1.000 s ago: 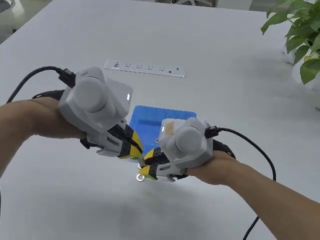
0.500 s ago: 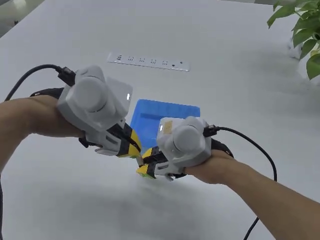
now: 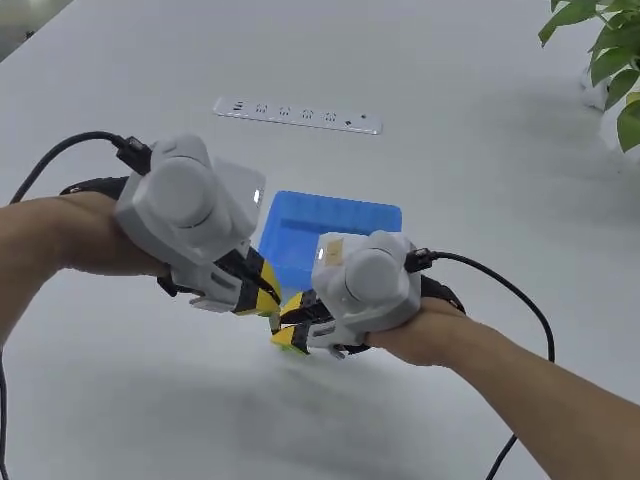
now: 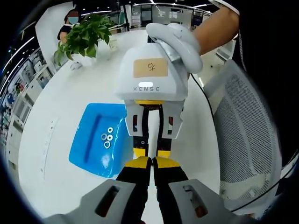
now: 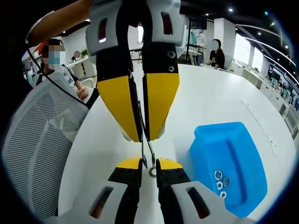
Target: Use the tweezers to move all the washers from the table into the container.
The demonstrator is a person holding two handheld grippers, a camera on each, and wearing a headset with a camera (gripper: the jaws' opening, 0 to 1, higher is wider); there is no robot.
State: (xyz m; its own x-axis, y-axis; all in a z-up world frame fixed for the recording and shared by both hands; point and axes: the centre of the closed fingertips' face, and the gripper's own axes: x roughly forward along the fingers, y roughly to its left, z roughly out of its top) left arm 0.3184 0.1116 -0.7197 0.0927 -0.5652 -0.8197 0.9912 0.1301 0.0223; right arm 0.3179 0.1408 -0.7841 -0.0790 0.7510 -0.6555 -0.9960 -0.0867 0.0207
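My left gripper (image 3: 272, 296) and right gripper (image 3: 288, 334) meet tip to tip just in front of the blue container (image 3: 345, 222). In the right gripper view the left gripper (image 5: 141, 127) comes down from the top, shut on thin metal tweezers (image 5: 146, 149). The tweezers' points reach a small washer (image 5: 153, 172) on the white table. My right gripper (image 5: 149, 164) has its jaws close together around the tweezers' arms. Several washers (image 4: 108, 137) lie inside the container (image 4: 88, 140). In the left gripper view the right gripper (image 4: 152, 152) faces my left gripper (image 4: 153, 162).
A white power strip (image 3: 298, 115) lies on the table beyond the container. A potted plant (image 3: 612, 50) stands at the far right corner. A mesh chair (image 4: 247, 135) stands beside the table. Black cables trail from both grippers.
The loose washer seen on the table below the grippers a second ago is now covered by the right gripper in the head view. The grippers stay tip to tip; the head camera has shifted a little.
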